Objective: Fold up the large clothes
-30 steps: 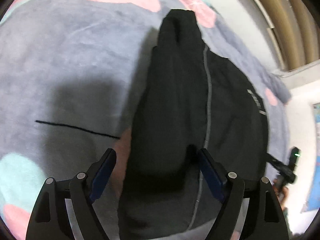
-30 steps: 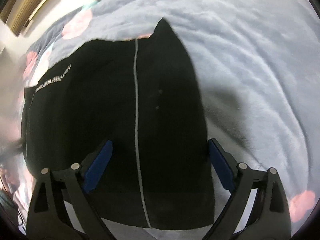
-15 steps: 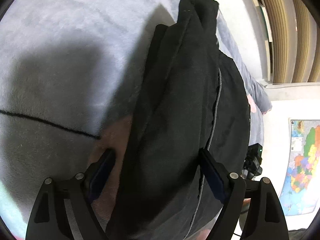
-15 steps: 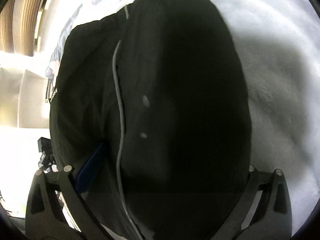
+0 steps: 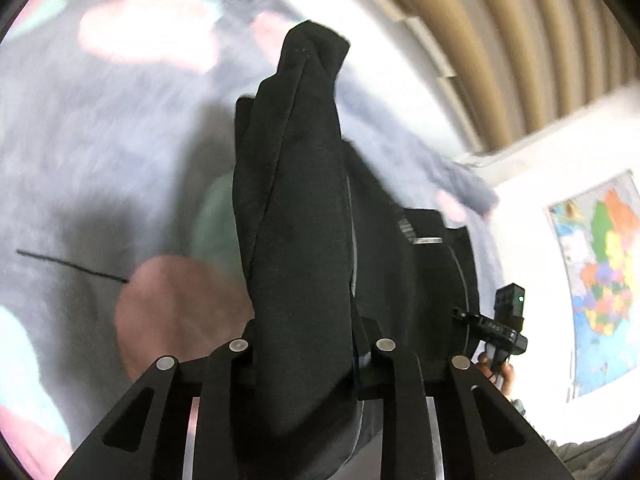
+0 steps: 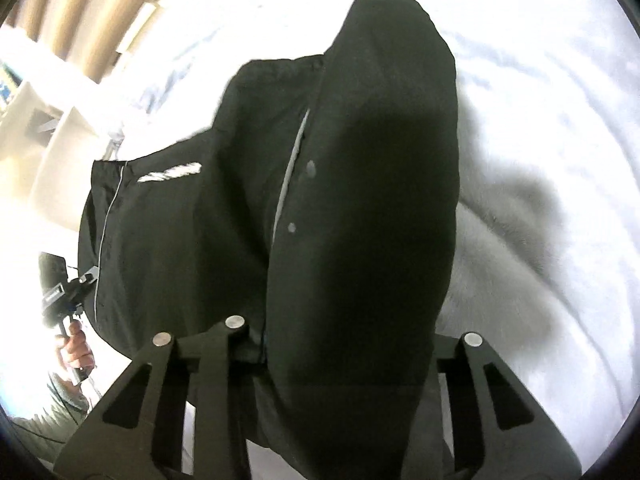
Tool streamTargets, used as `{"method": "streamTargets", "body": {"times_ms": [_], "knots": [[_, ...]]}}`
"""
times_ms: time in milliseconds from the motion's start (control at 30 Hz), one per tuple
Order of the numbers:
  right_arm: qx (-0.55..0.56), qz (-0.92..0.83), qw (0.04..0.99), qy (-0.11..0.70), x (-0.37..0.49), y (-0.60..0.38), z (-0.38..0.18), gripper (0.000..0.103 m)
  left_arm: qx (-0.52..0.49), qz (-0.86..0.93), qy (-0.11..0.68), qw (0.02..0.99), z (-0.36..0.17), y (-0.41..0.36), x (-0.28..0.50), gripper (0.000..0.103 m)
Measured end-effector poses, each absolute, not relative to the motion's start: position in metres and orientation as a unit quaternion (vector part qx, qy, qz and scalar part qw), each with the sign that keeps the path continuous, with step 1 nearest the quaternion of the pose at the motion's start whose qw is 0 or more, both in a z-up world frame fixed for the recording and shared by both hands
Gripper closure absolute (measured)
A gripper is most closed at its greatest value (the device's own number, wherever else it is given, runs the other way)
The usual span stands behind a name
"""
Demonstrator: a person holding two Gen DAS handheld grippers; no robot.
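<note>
Both tongs have just closed, clenching the black garment bunched between them.

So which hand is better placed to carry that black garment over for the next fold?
Neither clearly: both have just closed on it. The left gripper and the right gripper each pinch a bunch of the black fabric garment above the grey fleece blanket, so they probably move together.

Grey fleece blanket with pink and mint patches, tan curtain, coloured wall map
</note>
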State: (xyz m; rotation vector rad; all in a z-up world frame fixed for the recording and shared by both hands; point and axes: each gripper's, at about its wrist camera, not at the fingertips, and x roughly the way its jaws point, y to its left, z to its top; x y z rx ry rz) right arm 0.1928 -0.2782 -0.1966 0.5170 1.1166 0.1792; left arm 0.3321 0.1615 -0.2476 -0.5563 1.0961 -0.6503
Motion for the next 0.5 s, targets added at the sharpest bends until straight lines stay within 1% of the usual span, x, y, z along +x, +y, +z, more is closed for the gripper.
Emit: {"method": "streamTargets", "body": {"times_ms": [133,167,200,233,267,300,367,400,433,500], "knots": [[0.223,0.087,0.833,0.498,0.16,-0.278,-0.156,0.074,-0.24,-0.332,0.464,0.786,-0.196,0.165,0.3,0.083],[0.217,0.088,0.838,0.492,0.147,-0.276,-0.145,0.074,-0.251,-0.355,0.448,0.782,-0.183,0.17,0.291,0.092],[0.214,0.091,0.842,0.488,0.134,-0.273,-0.134,0.074,-0.267,-0.374,0.438,0.772,-0.173,0.172,0.28,0.092],[0.211,0.092,0.843,0.486,0.125,-0.268,-0.127,0.074,-0.261,-0.377,0.436,0.775,-0.165,0.164,0.274,0.092],[0.206,0.092,0.844,0.487,0.113,-0.261,-0.121,0.074,-0.233,-0.369,0.438,0.786,-0.16,0.156,0.263,0.092],[0.194,0.09,0.843,0.493,0.1,-0.253,-0.118,0.074,-0.209,-0.363,0.452,0.788,-0.162,0.148,0.254,0.093],[0.165,0.07,0.839,0.514,0.087,-0.241,-0.128,0.074,-0.221,-0.357,0.472,0.775,-0.179,0.148,0.242,0.092],[0.169,0.057,0.83,0.529,0.081,-0.241,-0.145,0.073,-0.212,-0.325,0.492,0.779,-0.192,0.149,0.24,0.09],[0.177,0.04,0.82,0.543,0.08,-0.245,-0.157,0.072,-0.184,-0.288,0.508,0.79,-0.202,0.146,0.24,0.089],[0.203,-0.008,0.799,0.566,0.075,-0.264,-0.195,0.072,-0.124,-0.224,0.529,0.809,-0.23,0.142,0.252,0.083]]}}
